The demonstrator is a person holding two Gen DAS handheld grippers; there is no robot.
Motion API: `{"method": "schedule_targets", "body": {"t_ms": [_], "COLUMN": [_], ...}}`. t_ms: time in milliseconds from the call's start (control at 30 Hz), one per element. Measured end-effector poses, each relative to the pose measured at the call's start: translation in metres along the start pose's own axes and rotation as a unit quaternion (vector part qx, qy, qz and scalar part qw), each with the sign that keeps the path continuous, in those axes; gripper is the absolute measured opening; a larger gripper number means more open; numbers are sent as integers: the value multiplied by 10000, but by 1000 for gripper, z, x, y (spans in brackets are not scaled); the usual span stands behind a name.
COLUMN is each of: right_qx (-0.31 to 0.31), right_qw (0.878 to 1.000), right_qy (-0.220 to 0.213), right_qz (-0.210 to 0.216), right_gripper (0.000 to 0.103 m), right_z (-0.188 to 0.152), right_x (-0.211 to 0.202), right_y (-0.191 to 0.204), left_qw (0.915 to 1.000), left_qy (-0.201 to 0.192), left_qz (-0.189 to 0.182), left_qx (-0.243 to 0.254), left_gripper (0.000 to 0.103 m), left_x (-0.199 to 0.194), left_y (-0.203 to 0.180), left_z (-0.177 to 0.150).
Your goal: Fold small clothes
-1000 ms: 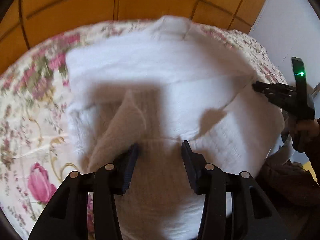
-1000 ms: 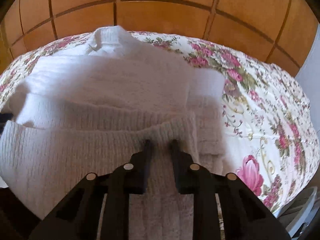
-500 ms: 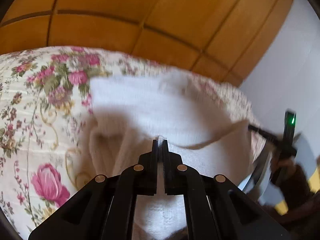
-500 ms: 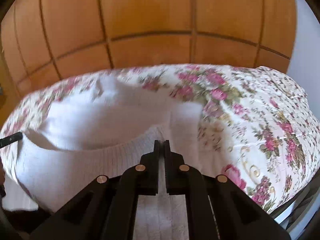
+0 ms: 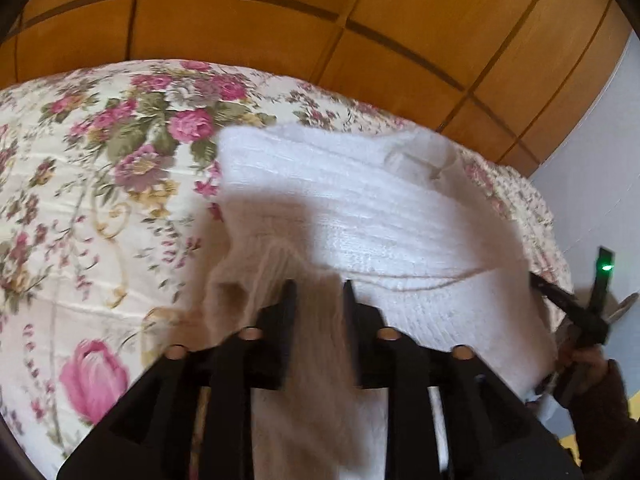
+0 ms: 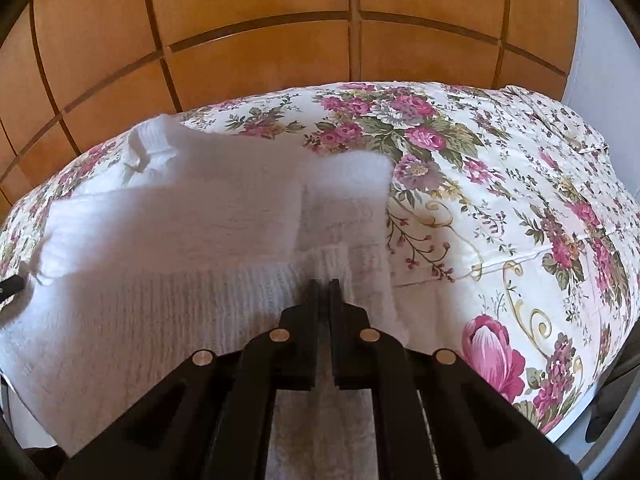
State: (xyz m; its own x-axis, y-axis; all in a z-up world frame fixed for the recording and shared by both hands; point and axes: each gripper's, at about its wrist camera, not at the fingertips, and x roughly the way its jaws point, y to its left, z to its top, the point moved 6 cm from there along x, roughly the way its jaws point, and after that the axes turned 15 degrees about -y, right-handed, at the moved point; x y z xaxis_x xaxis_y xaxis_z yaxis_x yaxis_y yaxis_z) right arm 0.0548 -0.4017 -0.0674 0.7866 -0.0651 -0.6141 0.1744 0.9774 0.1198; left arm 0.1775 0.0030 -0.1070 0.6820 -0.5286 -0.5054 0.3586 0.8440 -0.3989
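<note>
The soft, limp white knit sweater (image 6: 168,240) is best taken at its hem, pinched by the right gripper (image 6: 324,282), while the left gripper (image 5: 318,284) is parted around it.

The sweater (image 6: 172,216) is white all over, a ribbed knit with fine horizontal lines across the body and vertical ribs along its hem. It lies on a bedspread (image 6: 500,184) of cream ground printed with pink and magenta roses, mauve blooms, green leaves and curling golden-yellow scrolls; one large pink tulip-like bud stands out near the front edge. Behind the bed runs a panelled wall (image 6: 256,20) of warm honey-orange wood, divided by darker brown grooves into rectangles. Both grippers are matt black with small tan rivets; the right gripper (image 5: 536,280) carries a green light.
</note>
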Motion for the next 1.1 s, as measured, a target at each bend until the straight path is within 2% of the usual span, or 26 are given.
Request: {"method": "schedule_targets", "body": {"t_ms": [33, 100, 200, 267, 300, 333, 400, 467, 500, 533, 600, 733, 800, 867, 900, 933, 967, 1000, 1033, 1100], "right_qx": [-2, 25, 40, 21, 9, -11, -125, -223, -241, -244, -274, -721, -971, -1078, -1119, -1183, -1355, -1452, -1486, -1424], "right_qw": [10000, 10000, 10000, 10000, 9999, 9999, 9996, 9995, 9994, 9995, 9994, 9968, 9945, 9934, 9930, 9923, 9900, 9887, 9883, 9893], "right_qy": [-10, -10, -48, -75, -94, -112, -234, -242, -234, -217, -178, -221, -215, -145, -45, 62, 203, 249, 233, 158], "right_qz": [-12, -19, 13, 21, 59, 96, 90, 38, 15, 28, 105, 246, 344, 377, 389, 370, 327, 268, 239, 261], "right_gripper": [6, 7, 13, 14, 20, 34, 44, 43, 43, 46, 50, 52, 52, 49, 45, 25, 12, 7, 6, 6], "right_z": [0, 0, 2, 4, 6, 7, 11, 12, 12, 11, 9, 7, 5, 2, -2, -6, -12, -15, -16, -12], "right_x": [0, 0, -3, -6, -9, -11, -21, -25, -27, -28, -31, -42, -43, -35, -27, -22, -15, -14, -17, -32], "right_y": [0, 0, 1, 3, 5, 6, 7, 5, 3, 2, 2, 12, 20, 25, 28, 30, 33, 34, 33, 26], "left_qw": [9999, 9991, 9987, 9990, 9990, 9990, 9986, 9983, 9975, 9973, 9968, 9963, 9961, 9954, 9949, 9941, 9933, 9922, 9908, 9896], "left_qy": [-138, -377, -470, -386, -213, -161, 28, 107, 198, 249, 274, 51, -35, 117, 229, 344, 437, 482, 421, 116], "left_qz": [-54, -131, -170, -181, -296, -280, -415, -456, -569, -578, -580, -284, -318, -437, -433, -456, -504, -544, -492, -466], "left_qx": [-64, -153, 4, 161, 269, 321, 329, 356, 380, 383, 479, 810, 819, 843, 885, 918, 949, 1015, 1190, 1357], "left_gripper": [39, 52, 60, 60, 60, 60, 60, 59, 53, 49, 49, 49, 49, 49, 49, 49, 47, 29, 7, 6], "left_x": [-12, -34, -44, -40, -33, -27, -13, -3, 3, 7, 10, -3, -10, -6, -1, 4, 7, 8, 5, -13], "left_y": [4, 13, 16, 17, 15, 15, 13, 11, 8, 7, 4, 0, 0, -2, -3, -4, -5, -8, -11, -14], "left_z": [4, 9, 14, 11, 6, 5, -1, -4, -6, -8, -12, -8, -6, -10, -14, -19, -23, -26, -28, -22]}}
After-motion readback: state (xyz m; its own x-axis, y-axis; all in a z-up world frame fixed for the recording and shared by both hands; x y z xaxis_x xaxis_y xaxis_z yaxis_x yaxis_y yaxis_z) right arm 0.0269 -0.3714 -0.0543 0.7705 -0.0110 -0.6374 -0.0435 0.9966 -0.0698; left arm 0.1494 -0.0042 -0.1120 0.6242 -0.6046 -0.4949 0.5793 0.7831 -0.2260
